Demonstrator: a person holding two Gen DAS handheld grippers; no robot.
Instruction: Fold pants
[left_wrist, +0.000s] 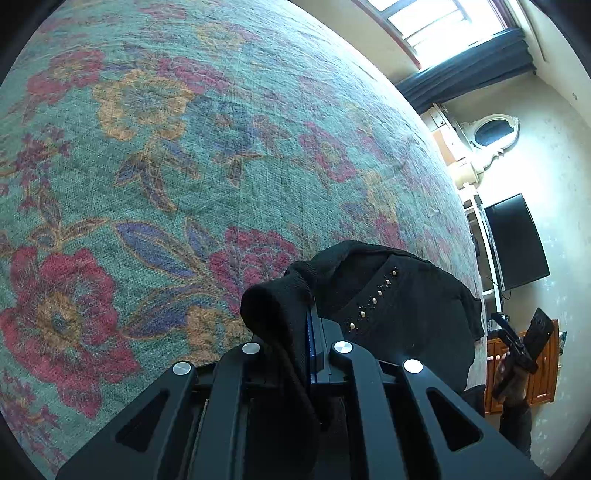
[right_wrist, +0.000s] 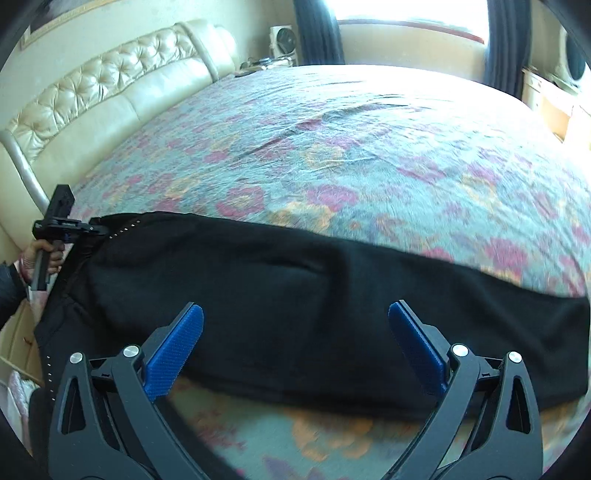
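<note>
I see one wide bed (right_wrist: 369, 122) under a teal bedspread (left_wrist: 155, 155) printed with red, orange and blue flowers, backed by a cream tufted leather headboard (right_wrist: 103, 92). One pair of black knit pants (right_wrist: 295, 314) lies stretched along the bed's near edge, the waist end toward the headboard corner, a row of small metal studs (left_wrist: 373, 301) running beside the waistband. I can read no writing or brand on anything.

I have two black hand-held grippers with blue ribbed pads. My left gripper (left_wrist: 314, 332) is clenched on a bunched fold of the pants' waist end; the cloth drapes back over its fingers. From the right wrist view I see a hand (right_wrist: 40, 254) holding it at the headboard-side corner. My right gripper (right_wrist: 295, 332) stands spread wide above the pants' middle, its pads (right_wrist: 177, 350) clear of the cloth, gripping nothing.
</note>
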